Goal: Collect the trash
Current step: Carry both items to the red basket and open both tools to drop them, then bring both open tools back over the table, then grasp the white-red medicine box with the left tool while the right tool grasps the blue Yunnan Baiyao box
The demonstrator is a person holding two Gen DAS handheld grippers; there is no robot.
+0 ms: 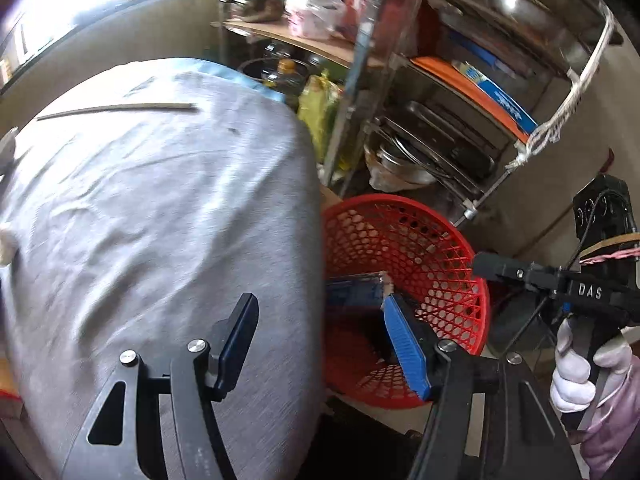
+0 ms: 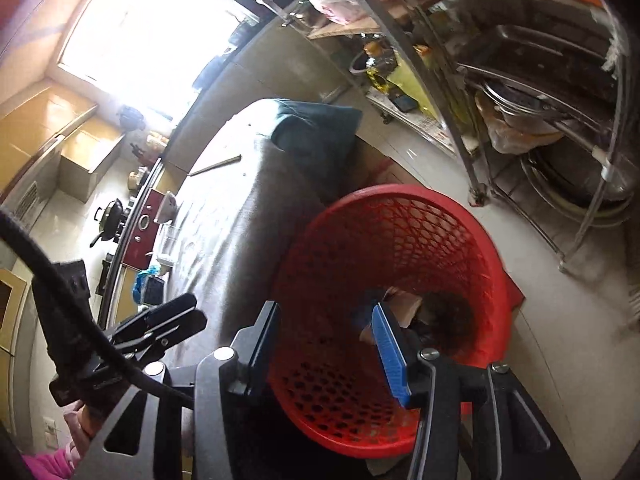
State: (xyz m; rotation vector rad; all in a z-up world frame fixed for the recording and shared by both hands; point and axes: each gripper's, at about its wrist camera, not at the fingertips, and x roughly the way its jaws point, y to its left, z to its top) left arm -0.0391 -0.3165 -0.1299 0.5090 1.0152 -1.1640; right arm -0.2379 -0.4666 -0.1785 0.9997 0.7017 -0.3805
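Note:
A red mesh basket (image 1: pixel 436 248) (image 2: pixel 400 240) stands on the floor against the grey-clothed table (image 1: pixel 160 220) (image 2: pixel 240 216). Inside it lie a blue packet (image 1: pixel 352 292) (image 2: pixel 360 314), a tan cardboard scrap (image 2: pixel 406 304) and some dark rubbish. My right gripper (image 2: pixel 328 332) hangs over the basket's mouth, open, with nothing between its fingers; in the left wrist view it shows side-on (image 1: pixel 480 264), held by a white-gloved hand (image 1: pixel 572 368). My left gripper (image 1: pixel 320 320) (image 2: pixel 180 316) straddles the table's edge beside the basket, open and holding nothing. A thin stick (image 1: pixel 116 110) (image 2: pixel 216 166) lies on the far side of the table.
A metal rack (image 1: pixel 440 140) (image 2: pixel 540 120) packed with pans, trays and bags stands close behind the basket. A white crumpled scrap (image 1: pixel 6 240) sits at the table's left edge. Along the counter are a stove with a wok (image 2: pixel 108 216) and a glass (image 2: pixel 170 240).

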